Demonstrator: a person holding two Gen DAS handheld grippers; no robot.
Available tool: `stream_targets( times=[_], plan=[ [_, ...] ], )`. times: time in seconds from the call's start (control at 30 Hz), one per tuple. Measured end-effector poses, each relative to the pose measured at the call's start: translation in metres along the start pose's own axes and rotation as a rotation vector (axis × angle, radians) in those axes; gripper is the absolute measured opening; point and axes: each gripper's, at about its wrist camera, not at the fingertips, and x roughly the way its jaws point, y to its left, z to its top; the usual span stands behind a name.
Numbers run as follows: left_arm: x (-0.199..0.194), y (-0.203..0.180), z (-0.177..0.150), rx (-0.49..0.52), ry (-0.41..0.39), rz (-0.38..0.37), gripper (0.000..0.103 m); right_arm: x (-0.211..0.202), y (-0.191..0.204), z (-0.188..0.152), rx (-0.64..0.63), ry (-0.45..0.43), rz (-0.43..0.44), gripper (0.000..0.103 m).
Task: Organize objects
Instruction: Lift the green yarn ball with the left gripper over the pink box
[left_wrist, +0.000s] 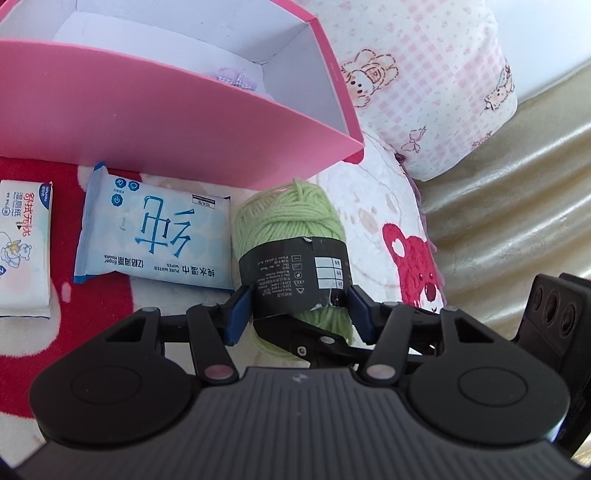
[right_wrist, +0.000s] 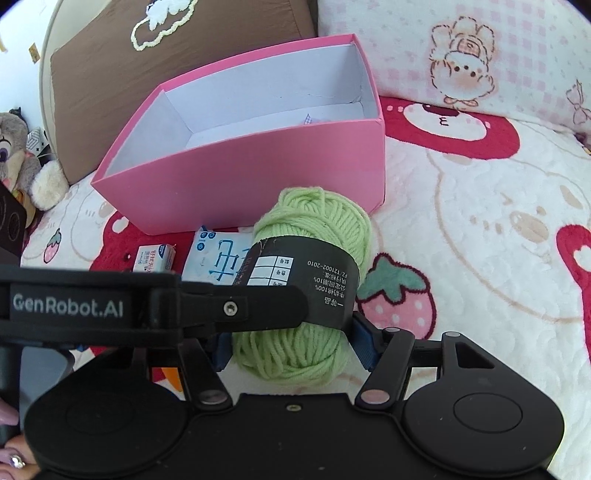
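A: Entry. Where is the yarn ball (left_wrist: 291, 214)?

B: On the near side of the pink box (left_wrist: 147, 122), just off the box's near right corner, on the blanket (left_wrist: 369, 206). Its black paper band faces up. I cannot tell whether it rests on the blanket or is lifted.

A: Left gripper (left_wrist: 300, 314)?

B: Its blue fingers (left_wrist: 236, 317) are drawn in narrow, one pressed on each side of the band. It holds the yarn.

A: Right gripper (right_wrist: 293, 347)?

B: It holds the same ball at the near end, below the band. The right-hand pad meets the yarn. The other is half hidden behind the left gripper's arm, which crosses in front, yet it seems to touch as well.

A: Edges nearby?

B: On the left, the wipes pack (left_wrist: 155, 236) lies flat, its right edge touching or almost touching the ball. Further left is the tissue pack (left_wrist: 24, 251), apart from the wipes. Both sit just near of the box wall.

A: The box?

B: Open top, white inside, tall walls. A small lilac checked item (left_wrist: 236, 75) lies in the far right corner. The rest of the floor that I can see is bare.

A: Room to move?

B: The blanket to the right is open. A checked pillow (left_wrist: 424, 74) stands far right, just beside the box's right wall.
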Motion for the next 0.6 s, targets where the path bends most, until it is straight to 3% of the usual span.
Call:
stream_targets(
  times=[0.6],
  plan=[
    [-0.017, -0.011, -0.009, 0.027, 0.009, 0.018, 0.055, -0.017, 0.010, -0.005, -0.020, 0.007, 0.017, 0.068]
  ],
)
